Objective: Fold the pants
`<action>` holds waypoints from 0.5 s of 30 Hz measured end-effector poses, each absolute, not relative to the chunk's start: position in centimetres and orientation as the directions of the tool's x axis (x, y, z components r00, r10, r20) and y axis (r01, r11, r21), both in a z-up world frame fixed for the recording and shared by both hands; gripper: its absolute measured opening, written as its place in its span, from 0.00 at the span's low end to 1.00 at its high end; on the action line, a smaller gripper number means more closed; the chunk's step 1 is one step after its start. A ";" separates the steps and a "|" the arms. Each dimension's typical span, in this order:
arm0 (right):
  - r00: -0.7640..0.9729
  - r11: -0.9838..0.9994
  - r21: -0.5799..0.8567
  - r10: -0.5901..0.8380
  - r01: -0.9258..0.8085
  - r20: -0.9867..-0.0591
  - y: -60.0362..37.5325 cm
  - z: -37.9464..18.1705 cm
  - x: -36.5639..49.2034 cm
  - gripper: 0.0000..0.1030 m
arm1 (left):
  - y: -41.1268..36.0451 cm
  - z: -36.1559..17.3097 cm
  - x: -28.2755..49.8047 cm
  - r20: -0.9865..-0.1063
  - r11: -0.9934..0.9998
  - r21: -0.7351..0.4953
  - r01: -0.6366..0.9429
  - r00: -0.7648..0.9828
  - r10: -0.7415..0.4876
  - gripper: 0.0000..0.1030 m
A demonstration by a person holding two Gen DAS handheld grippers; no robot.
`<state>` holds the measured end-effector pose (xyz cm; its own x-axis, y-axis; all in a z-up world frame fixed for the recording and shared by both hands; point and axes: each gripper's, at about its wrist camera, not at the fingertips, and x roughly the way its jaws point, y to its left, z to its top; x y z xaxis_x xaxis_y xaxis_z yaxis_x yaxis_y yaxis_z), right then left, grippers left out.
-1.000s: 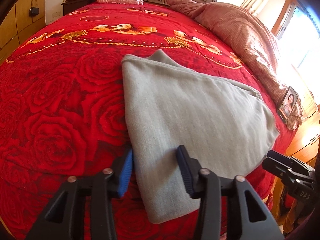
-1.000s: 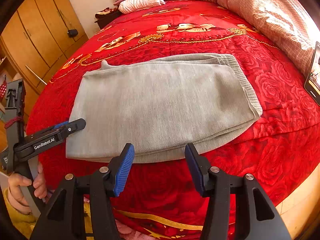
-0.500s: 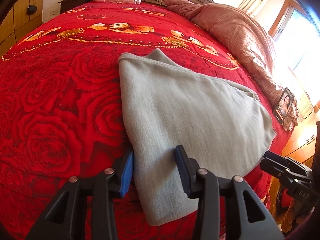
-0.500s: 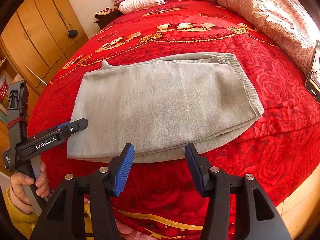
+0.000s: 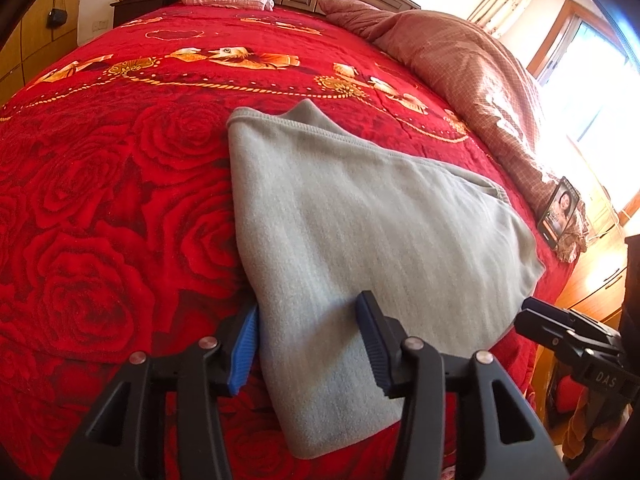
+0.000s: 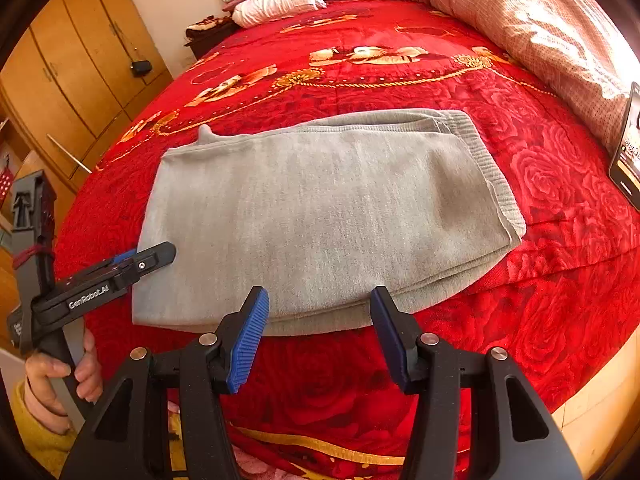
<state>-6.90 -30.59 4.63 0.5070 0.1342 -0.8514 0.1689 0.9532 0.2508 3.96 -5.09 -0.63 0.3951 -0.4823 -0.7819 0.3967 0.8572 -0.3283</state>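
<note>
We see the grey pants (image 6: 320, 216) lying folded into a flat rectangle on the bed's red rose bedspread (image 6: 540, 320), filling the middle of the right wrist view, with the ribbed waistband at the right end of the bundle. In the left wrist view the same pants (image 5: 360, 232) run from the centre of the frame down to the lower middle.

Our left gripper (image 5: 308, 344) is at the bottom of its own view, its jaws straddling the near corner of the pants. The jaws have just been opening: the cloth is between them, but the right pad stands off the fabric, and whether the left blue pad still touches the edge we cannot tell. In the right wrist view this gripper (image 6: 154, 254) enters from the left edge, its tip over the left end of the pants, held by a hand (image 6: 60, 376) in a yellow sleeve at lower left.

Our right gripper (image 6: 320, 336) sits at the bottom centre of its view with jaws spread, just short of the near long edge of the pants and gripping nothing. It shows in the left wrist view (image 5: 532, 316) at the lower right.

Pillows (image 6: 276, 0) lie at the top of the frame, a pinkish quilt (image 6: 540, 28) at upper right, and a wooden wardrobe (image 6: 72, 72) at upper left.
</note>
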 end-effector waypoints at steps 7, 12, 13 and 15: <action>0.491 0.956 0.232 0.118 0.178 -0.863 -30.3 4.6 -6.0 0.52 | -4.7 -0.8 3.8 -0.759 0.841 -0.348 0.414 0.402 -0.512 0.48; 0.493 0.959 0.218 0.103 0.183 -0.864 -30.3 4.8 -5.6 0.52 | -3.8 -0.6 4.1 -0.751 0.834 -0.391 0.390 0.390 -0.534 0.32; 0.492 0.960 0.214 0.099 0.181 -0.865 -30.2 4.8 -5.6 0.53 | -3.6 -0.6 4.2 -0.748 0.830 -0.403 0.385 0.383 -0.541 0.29; 0.494 0.962 0.203 0.089 0.182 -0.865 -30.2 5.0 -5.6 0.52 | -3.2 -0.3 4.5 -0.743 0.820 -0.435 0.372 0.368 -0.560 0.21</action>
<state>-5.57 -30.24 5.05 0.4939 0.0893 -0.8649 0.1824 0.9620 0.2034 4.46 -3.21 -0.31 0.3675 -0.5599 -0.7426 0.3716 0.8204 -0.4346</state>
